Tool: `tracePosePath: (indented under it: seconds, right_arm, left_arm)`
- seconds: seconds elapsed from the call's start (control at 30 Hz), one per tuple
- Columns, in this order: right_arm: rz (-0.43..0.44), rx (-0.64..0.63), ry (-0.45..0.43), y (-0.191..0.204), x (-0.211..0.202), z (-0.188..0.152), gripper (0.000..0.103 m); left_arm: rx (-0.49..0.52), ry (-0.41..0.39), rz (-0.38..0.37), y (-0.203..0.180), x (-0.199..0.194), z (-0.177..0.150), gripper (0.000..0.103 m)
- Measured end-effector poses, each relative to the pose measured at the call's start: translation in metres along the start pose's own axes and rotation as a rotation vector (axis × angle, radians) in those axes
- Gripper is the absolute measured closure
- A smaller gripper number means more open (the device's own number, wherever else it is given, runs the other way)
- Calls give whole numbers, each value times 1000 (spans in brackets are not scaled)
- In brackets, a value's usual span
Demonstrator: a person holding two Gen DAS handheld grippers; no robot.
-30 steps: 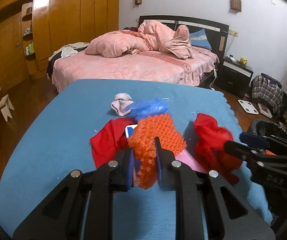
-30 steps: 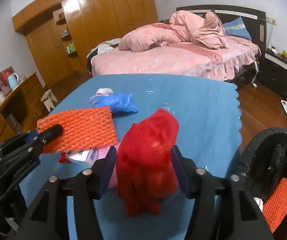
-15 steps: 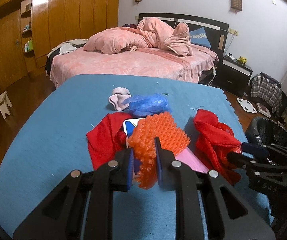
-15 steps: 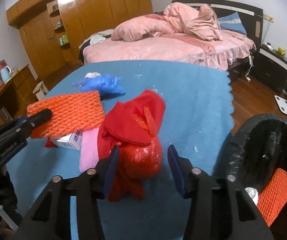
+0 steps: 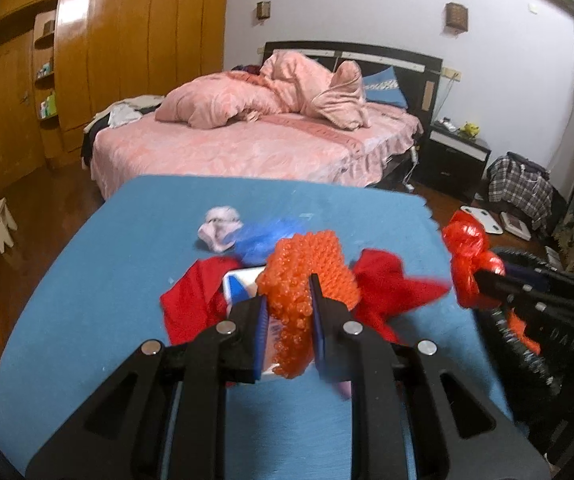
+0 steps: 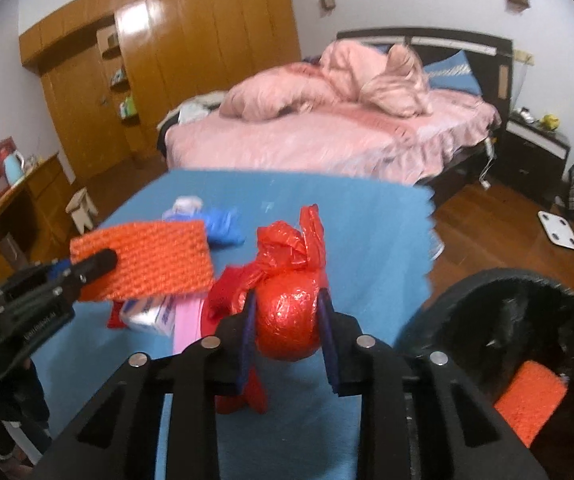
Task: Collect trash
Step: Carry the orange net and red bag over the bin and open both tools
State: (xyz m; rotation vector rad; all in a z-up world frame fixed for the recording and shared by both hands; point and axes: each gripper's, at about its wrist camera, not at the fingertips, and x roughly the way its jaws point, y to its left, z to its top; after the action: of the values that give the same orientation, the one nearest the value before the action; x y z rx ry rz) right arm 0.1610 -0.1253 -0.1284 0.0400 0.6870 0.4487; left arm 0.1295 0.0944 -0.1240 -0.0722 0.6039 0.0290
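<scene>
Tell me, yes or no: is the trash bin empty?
No, an orange foam net piece already lies inside the black trash bin in the right wrist view.

Bedroom interior. A bed [image 5: 255, 148] with pink bedding and a dark headboard [image 5: 391, 60] stands against the white wall [image 5: 347, 4]. Left of the bed, a wooden wardrobe [image 5: 127, 52]; right of it, a dark nightstand [image 5: 457, 156]. Wooden floor [image 6: 487, 232] around the bed, with a white scale [image 6: 559, 230] lying to its right.
</scene>
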Motion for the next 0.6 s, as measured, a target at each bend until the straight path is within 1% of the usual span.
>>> tracePosePath:
  seconds: [0.17,0.27,0.5,0.6]
  right_arm:
    - [-29,25,-76,-19,-36,13,74]
    - [-66,42,-116,-34,-60,15,74]
    - [-168,85,-162,-72,-100,10,74]
    - [-223,112,-170,-93,-116,3,74]
  left_arm:
    - [19,-43,-53,-23,-18,15,86]
    - [41,-70,-95,-44,-28,23,86]
    - [90,-92,-209,-98,-38,31,86]
    - [127,-84,-278,-130,-37,32,86]
